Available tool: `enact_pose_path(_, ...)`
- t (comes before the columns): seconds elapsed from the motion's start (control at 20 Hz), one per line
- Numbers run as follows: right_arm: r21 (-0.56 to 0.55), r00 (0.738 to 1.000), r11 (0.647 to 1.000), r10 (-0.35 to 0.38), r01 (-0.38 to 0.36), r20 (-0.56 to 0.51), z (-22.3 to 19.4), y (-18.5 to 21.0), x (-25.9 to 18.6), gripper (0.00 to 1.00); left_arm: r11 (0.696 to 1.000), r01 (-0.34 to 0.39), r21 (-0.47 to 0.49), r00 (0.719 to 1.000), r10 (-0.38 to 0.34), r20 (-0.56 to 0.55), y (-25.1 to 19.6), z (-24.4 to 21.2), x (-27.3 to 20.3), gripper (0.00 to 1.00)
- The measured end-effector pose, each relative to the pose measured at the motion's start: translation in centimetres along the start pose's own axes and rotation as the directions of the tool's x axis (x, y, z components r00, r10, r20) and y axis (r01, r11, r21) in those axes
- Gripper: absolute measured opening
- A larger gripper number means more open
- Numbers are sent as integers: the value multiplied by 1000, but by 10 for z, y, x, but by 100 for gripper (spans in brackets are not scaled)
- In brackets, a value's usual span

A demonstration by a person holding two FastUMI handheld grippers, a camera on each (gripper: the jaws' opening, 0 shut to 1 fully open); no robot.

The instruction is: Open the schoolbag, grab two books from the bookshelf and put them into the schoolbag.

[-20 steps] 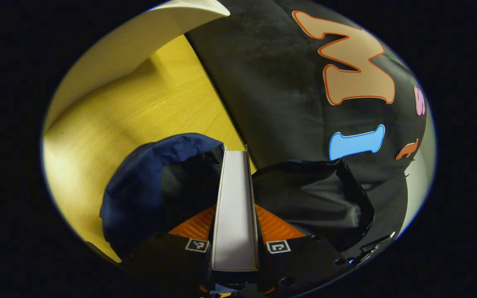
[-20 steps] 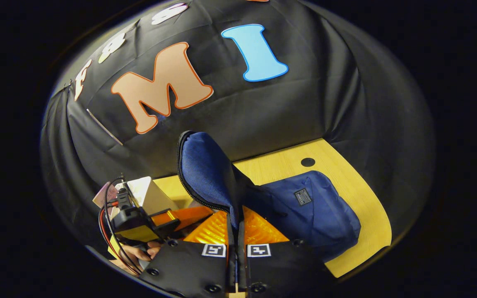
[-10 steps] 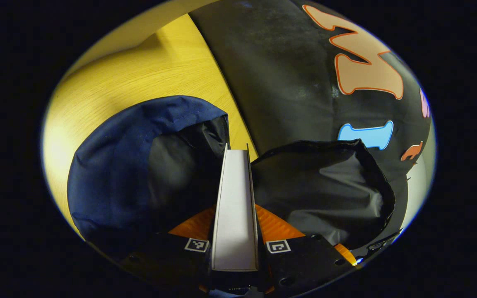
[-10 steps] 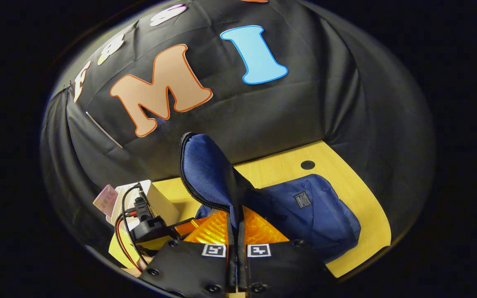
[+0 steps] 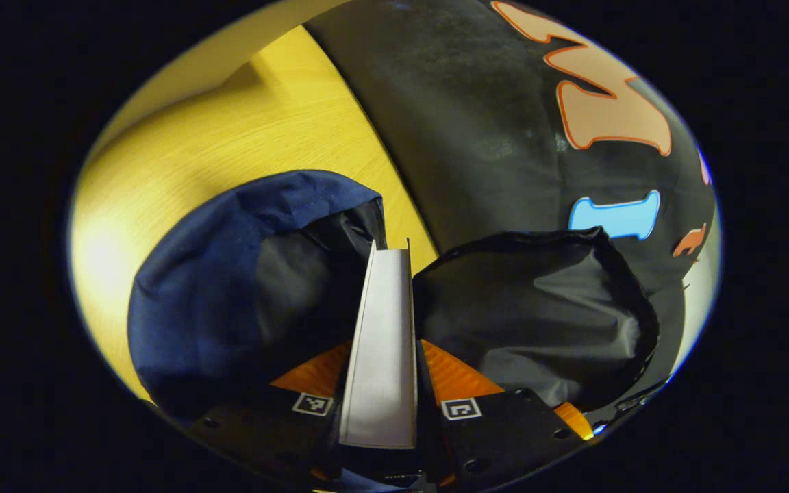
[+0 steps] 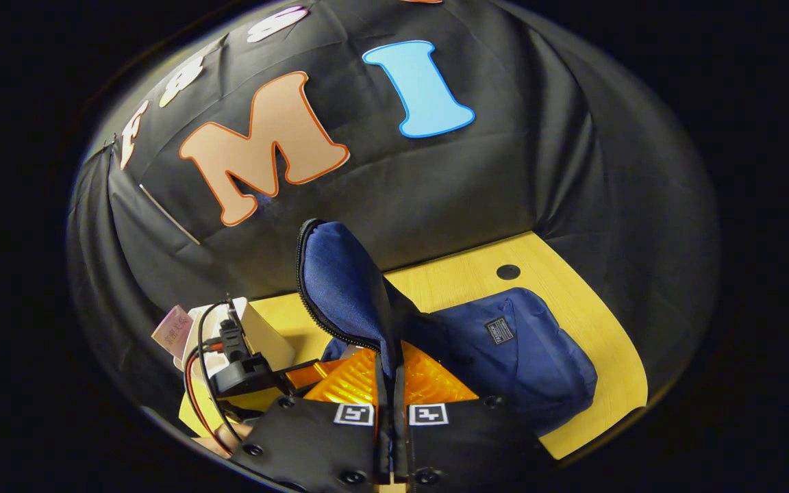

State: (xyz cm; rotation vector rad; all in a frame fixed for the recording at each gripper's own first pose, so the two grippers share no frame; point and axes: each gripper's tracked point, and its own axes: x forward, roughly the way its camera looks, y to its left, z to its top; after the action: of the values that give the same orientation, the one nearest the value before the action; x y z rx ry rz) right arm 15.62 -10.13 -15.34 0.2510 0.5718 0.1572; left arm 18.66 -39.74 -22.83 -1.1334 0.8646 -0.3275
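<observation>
Flap (image 6: 343,287) is pinched up by right gripper (image 6: 392,411) so the bag (image 5: 230,287) gapes, while a book (image 5: 384,342), clamped in left gripper (image 5: 384,411), is aimed inside.

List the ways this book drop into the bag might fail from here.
The book, clamped edge-on in the left gripper, may catch the schoolbag's dark lining rather than slide in. The flap, pinched by the right gripper, might slip free and close the opening.
</observation>
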Motion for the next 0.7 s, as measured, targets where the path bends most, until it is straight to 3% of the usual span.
enact_pose_path(0.05, 1, 1000, 1000, 1, -1, -2, 0, 1, 0, 5, 998, -36, 56, 999, 37, -19, 7, -2, -2, 40)
enact_pose_path(0.2, -6, 1000, 1000, 1, -1, -5, -2, 1, 2, 5, 976, -99, 196, 995, 103, -13, 16, 3, -6, 75)
enact_pose_path(0.25, -6, 1000, 1000, 2, -2, -4, -3, 2, 2, 5, 955, -123, 269, 992, 129, -7, 21, 6, -10, 71)
enact_pose_path(0.3, -3, 1000, 1000, -1, 1, -5, -3, 1, 2, 5, 919, -158, 361, 987, 162, 21, 27, 14, -16, 79)
enact_pose_path(0.35, 5, 1000, 1000, -1, 1, -4, -3, 1, 2, 5, 870, -190, 455, 981, 187, 51, 30, 24, -22, 72)
enact_pose_path(0.4, 7, 1000, 1000, -1, 1, -4, -4, 2, 2, 5, 820, -206, 534, 978, 194, 78, 28, 30, -22, 82)
enact_pose_path(0.45, 5, 1000, 1000, -2, 2, -3, -4, 2, 1, 5, 774, -218, 595, 975, 196, 104, 24, 37, -25, 82)
enact_pose_path(0.5, 3, 1000, 1000, -3, 3, -4, -5, 1, 1, 5, 731, -228, 643, 973, 192, 127, 23, 37, -29, 77)
enact_pose_path(0.55, 0, 1000, 1000, -4, 4, -3, -5, 2, 1, 5, 686, -244, 685, 969, 196, 148, 23, 42, -37, 87)
enact_pose_path(0.6, -3, 1000, 1000, -4, 4, -2, -4, 3, -1, 5, 650, -258, 715, 966, 193, 173, 19, 48, -46, 87)
enact_pose_path(0.65, -7, 1000, 1000, -6, 6, -1, -4, 3, -1, 5, 618, -268, 739, 963, 186, 194, 16, 54, -54, 96)
enact_pose_path(0.7, -8, 1000, 1000, -8, 8, -1, -5, 3, -1, 5, 598, -276, 752, 961, 174, 214, 11, 60, -62, 96)
